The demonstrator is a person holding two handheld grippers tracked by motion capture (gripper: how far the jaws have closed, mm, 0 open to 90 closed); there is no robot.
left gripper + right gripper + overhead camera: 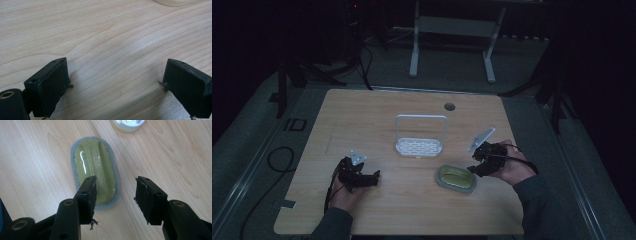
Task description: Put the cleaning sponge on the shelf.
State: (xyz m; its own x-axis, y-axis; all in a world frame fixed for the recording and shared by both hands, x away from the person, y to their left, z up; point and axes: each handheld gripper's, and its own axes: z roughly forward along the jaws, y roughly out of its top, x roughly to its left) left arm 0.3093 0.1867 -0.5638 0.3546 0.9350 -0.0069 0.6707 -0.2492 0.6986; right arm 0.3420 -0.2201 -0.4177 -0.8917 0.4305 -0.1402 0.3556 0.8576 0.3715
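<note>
Your right hand-held gripper [115, 195] hangs with jaws apart and empty just beside the oval olive-green scrubber with a grey sponge rim [95, 170], which lies flat on the pale wooden tabletop [362, 120]. Your left hand-held gripper [116, 80] is open over bare wood. Beyond stands what looks like a white perforated plastic rack [419, 146].
</note>
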